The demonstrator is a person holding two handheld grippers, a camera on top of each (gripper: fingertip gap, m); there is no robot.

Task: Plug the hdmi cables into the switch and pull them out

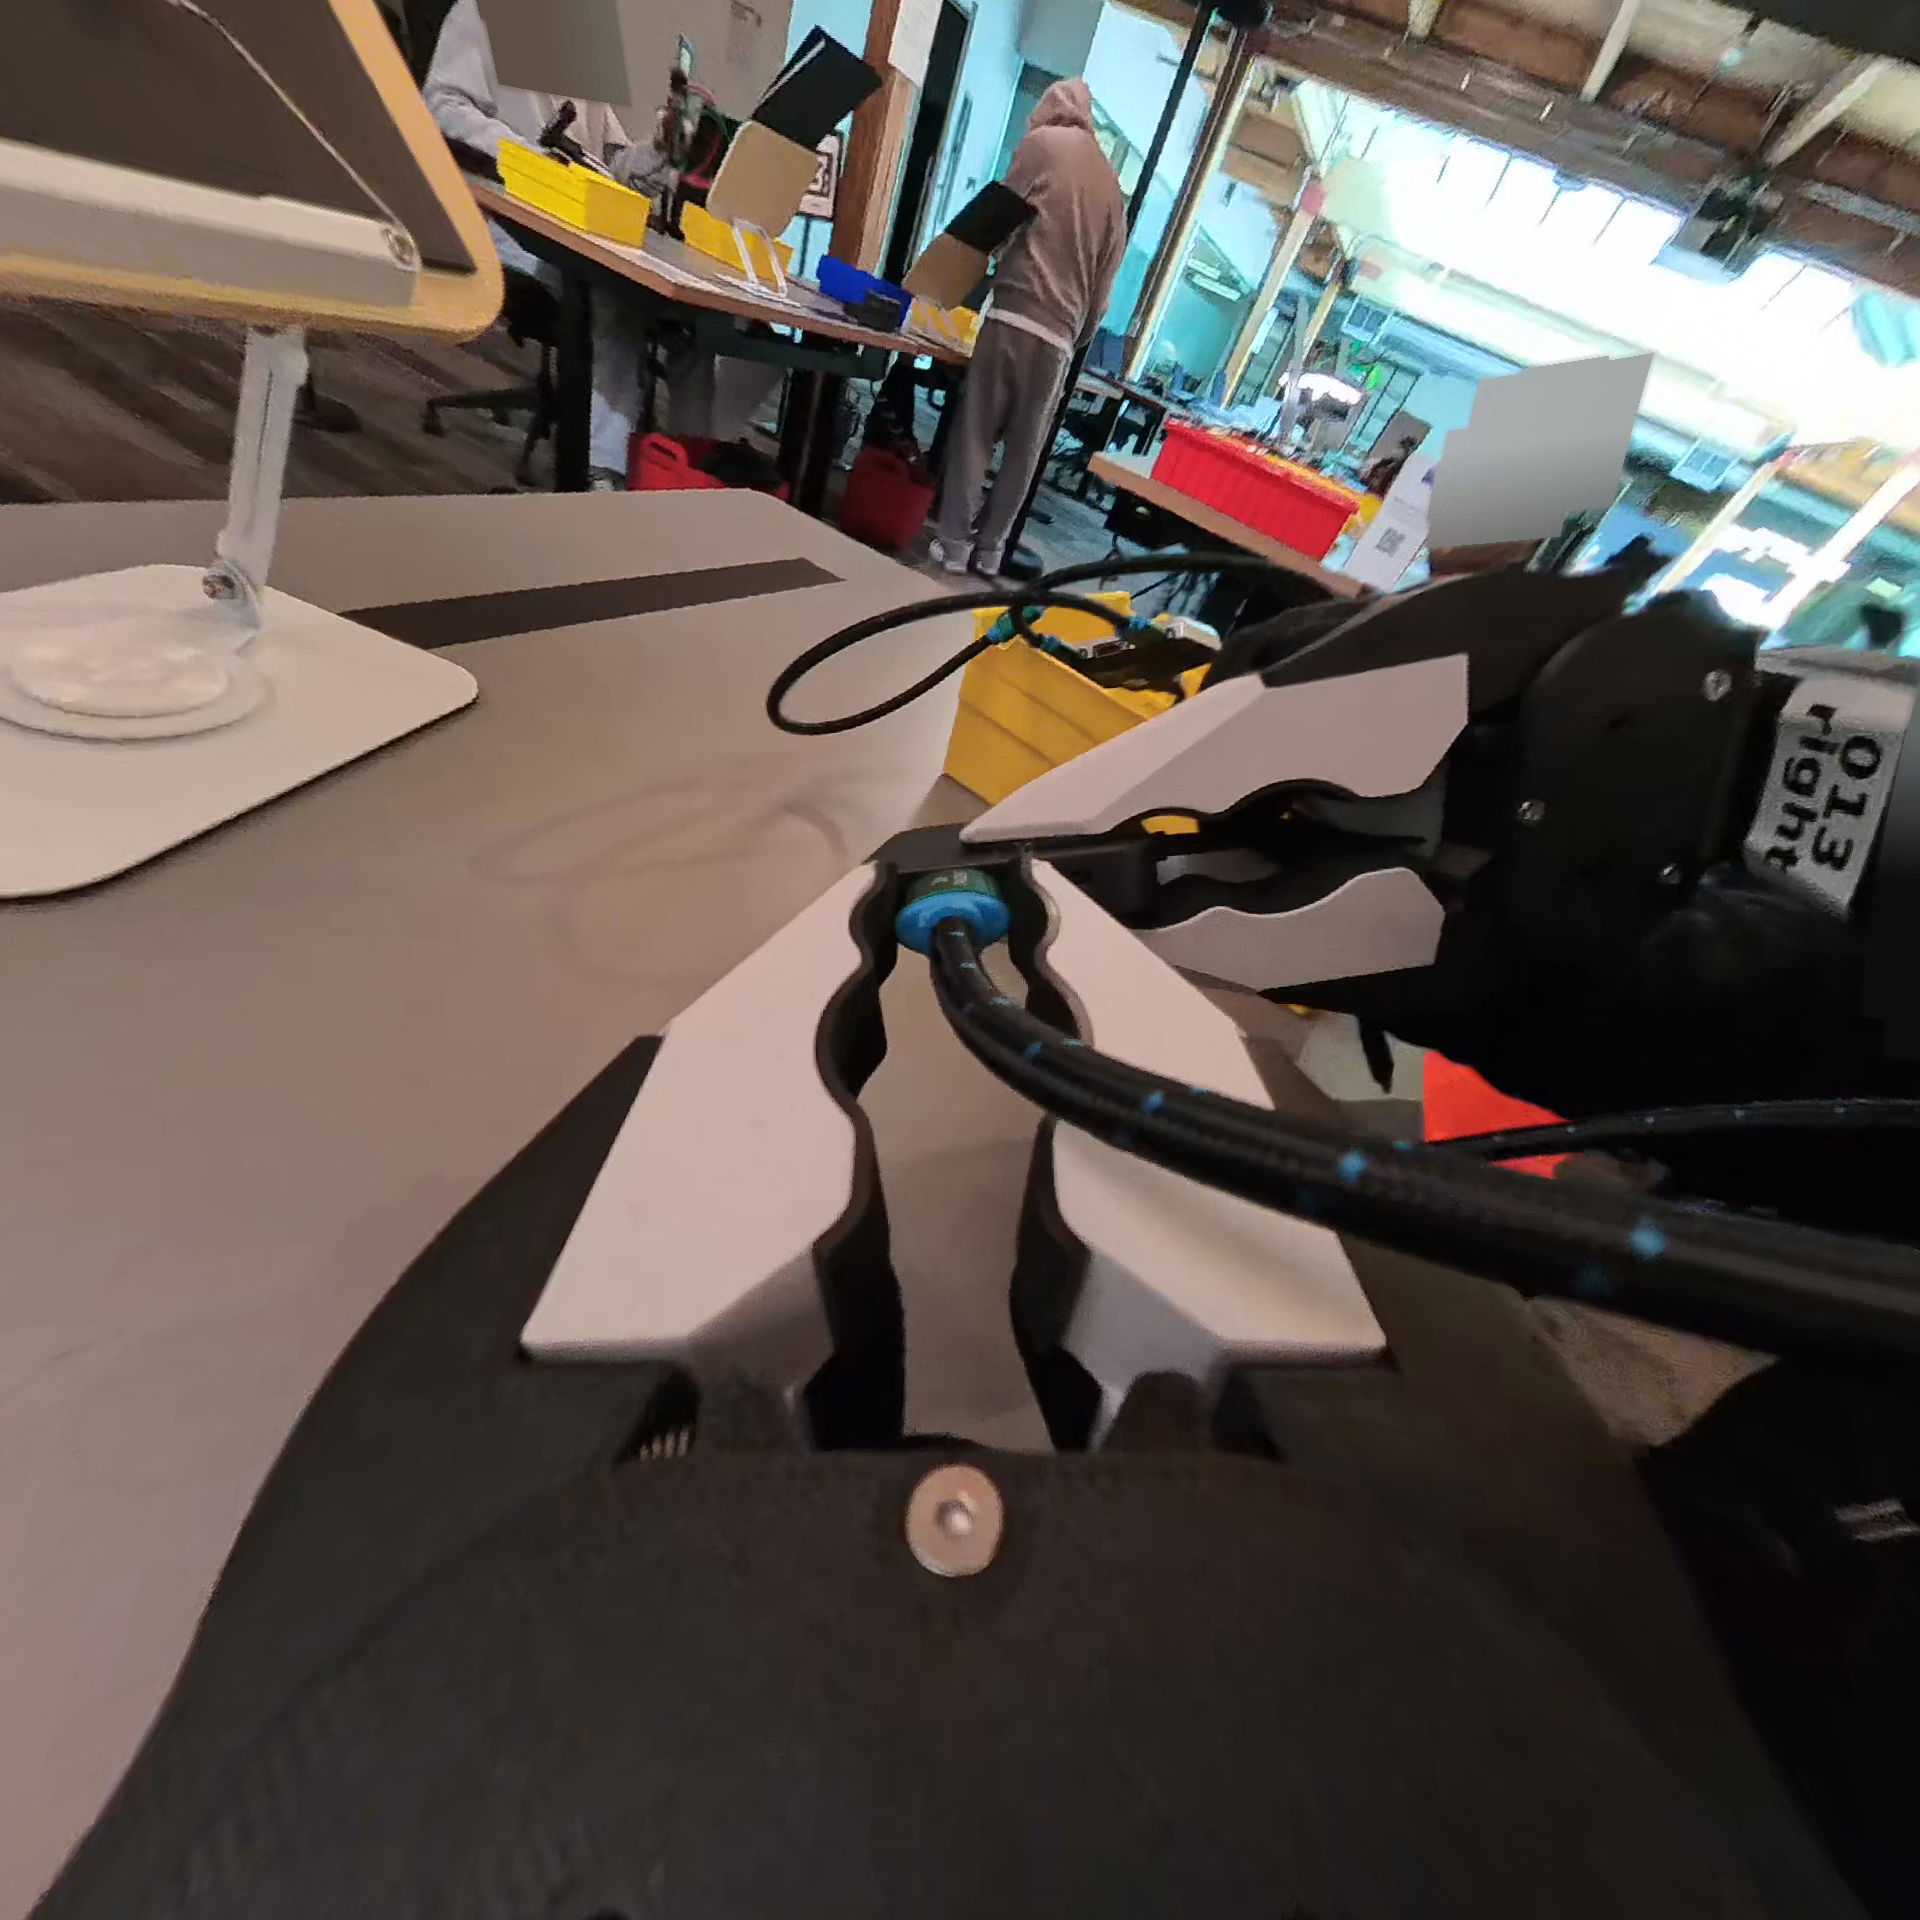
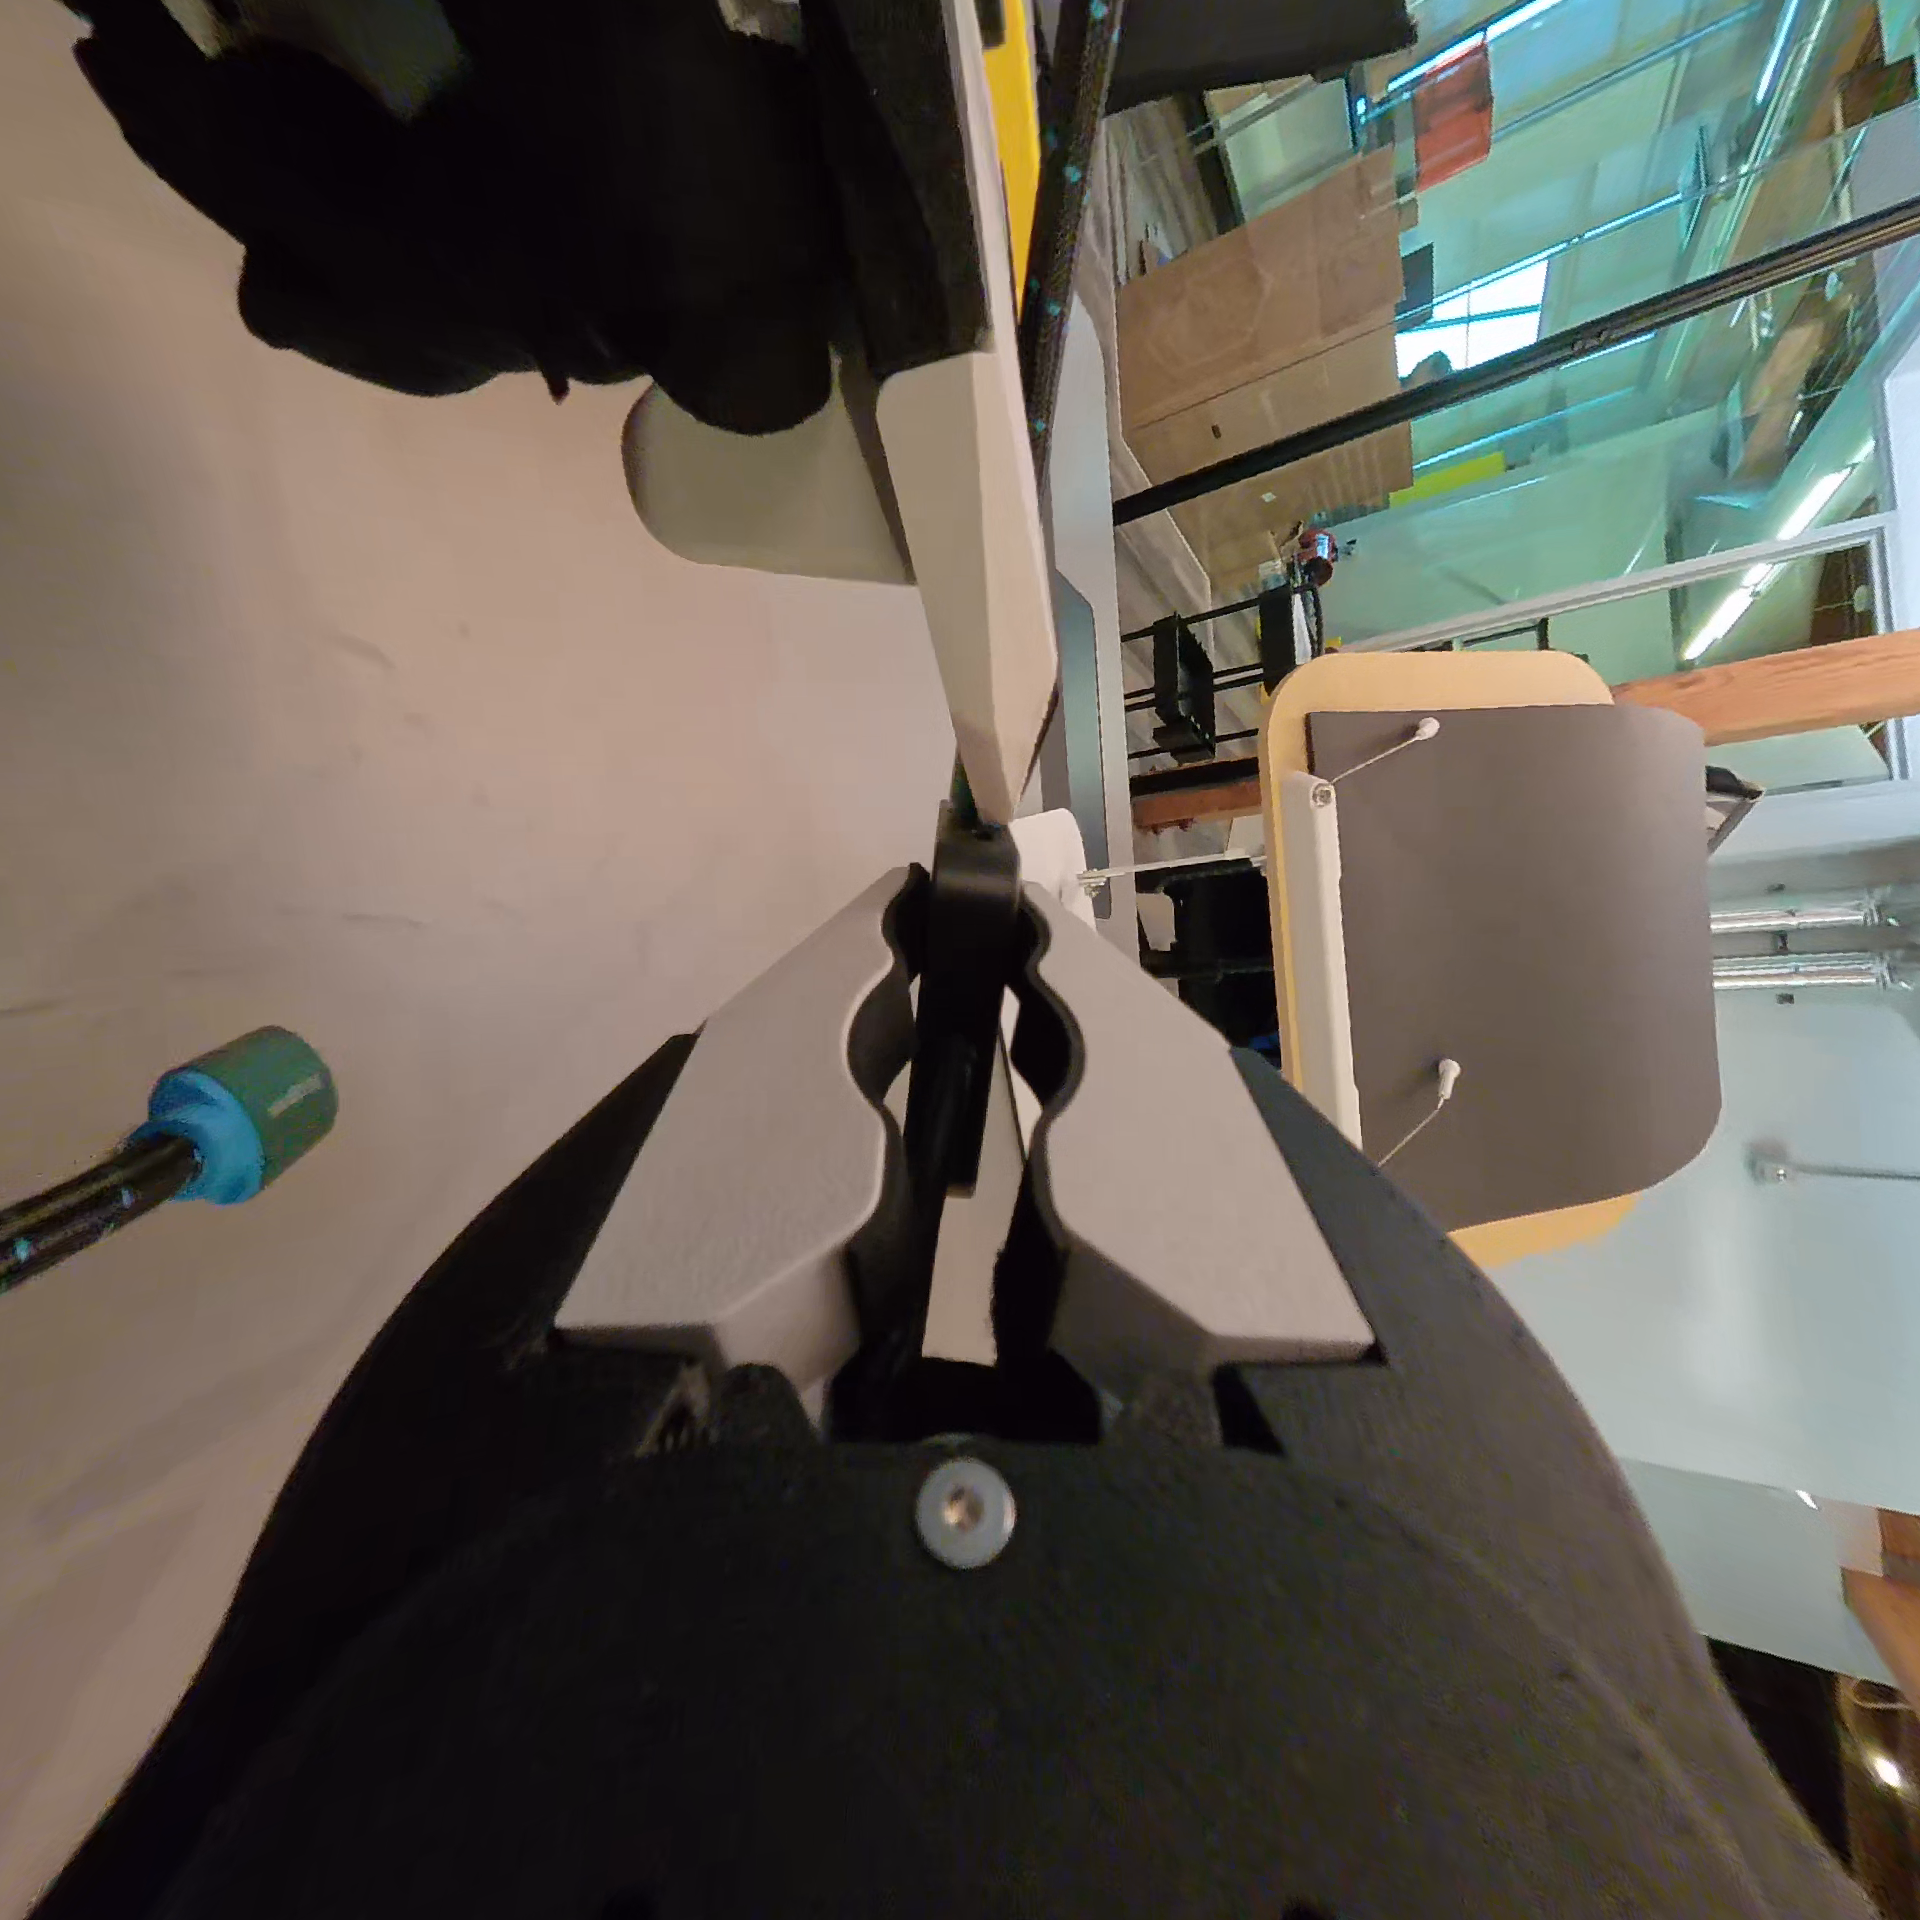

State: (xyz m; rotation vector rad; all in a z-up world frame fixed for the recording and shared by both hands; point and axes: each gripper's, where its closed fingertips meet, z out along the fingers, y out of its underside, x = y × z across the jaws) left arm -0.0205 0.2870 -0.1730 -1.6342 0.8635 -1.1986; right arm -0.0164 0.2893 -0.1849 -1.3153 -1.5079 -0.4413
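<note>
In the left wrist view my left gripper is shut on a green HDMI plug with a blue collar. Its braided black cable trails right. The plug's front end meets the edge of a flat black switch; how deep it sits is hidden. My right gripper comes in from the right, shut on the switch. In the right wrist view my right gripper clamps the switch, and a left gripper finger reaches it from above. A second green-and-blue plug lies loose to the left.
A white tablet stand stands on the grey table at the left. A yellow bin holding another looped cable sits behind the grippers. People and tables with bins fill the background. Left and right tips are no more than a few centimetres apart.
</note>
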